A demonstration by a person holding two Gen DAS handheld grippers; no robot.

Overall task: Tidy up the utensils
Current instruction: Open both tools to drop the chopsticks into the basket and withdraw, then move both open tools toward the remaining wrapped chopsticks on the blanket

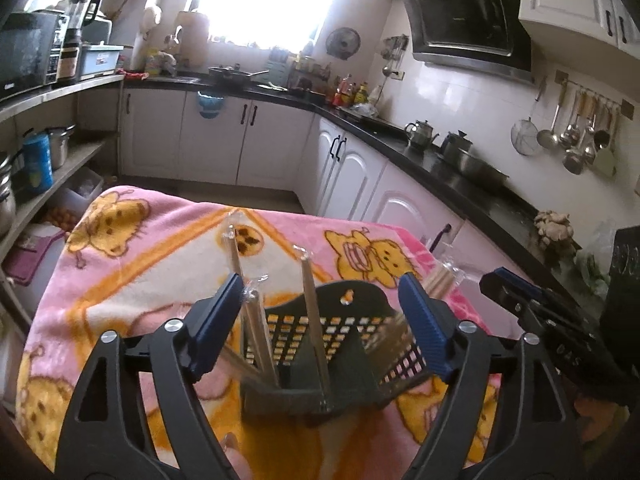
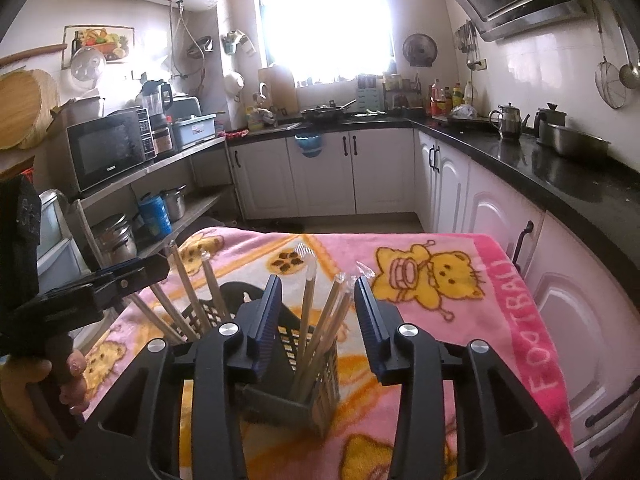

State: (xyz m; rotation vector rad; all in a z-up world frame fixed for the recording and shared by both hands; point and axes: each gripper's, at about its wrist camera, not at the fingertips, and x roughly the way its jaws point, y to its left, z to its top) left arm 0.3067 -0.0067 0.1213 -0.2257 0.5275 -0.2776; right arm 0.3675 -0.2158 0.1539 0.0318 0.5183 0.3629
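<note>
A black perforated utensil holder (image 1: 320,360) stands on the pink cartoon blanket (image 1: 132,264). Several wrapped chopsticks (image 1: 314,312) lean upright in its compartments. My left gripper (image 1: 320,284) is open, its blue pads on either side of the holder's top, and the sticks between them are not pressed. Beyond its right finger, the right gripper (image 1: 496,280) comes in from the right. In the right wrist view, my right gripper (image 2: 319,282) is open above the holder (image 2: 316,400). Loose chopsticks (image 2: 308,308) stand between its pads. The left gripper (image 2: 152,270) shows at the left beside another bunch of sticks (image 2: 188,292).
The blanket-covered table ends at its far edge (image 2: 320,234), with floor beyond. A black countertop (image 2: 540,168) with kettles and a steel pot runs along the right. Open shelves (image 2: 192,152) with a microwave and pots line the left. A person's hand (image 2: 68,364) holds the left gripper's handle.
</note>
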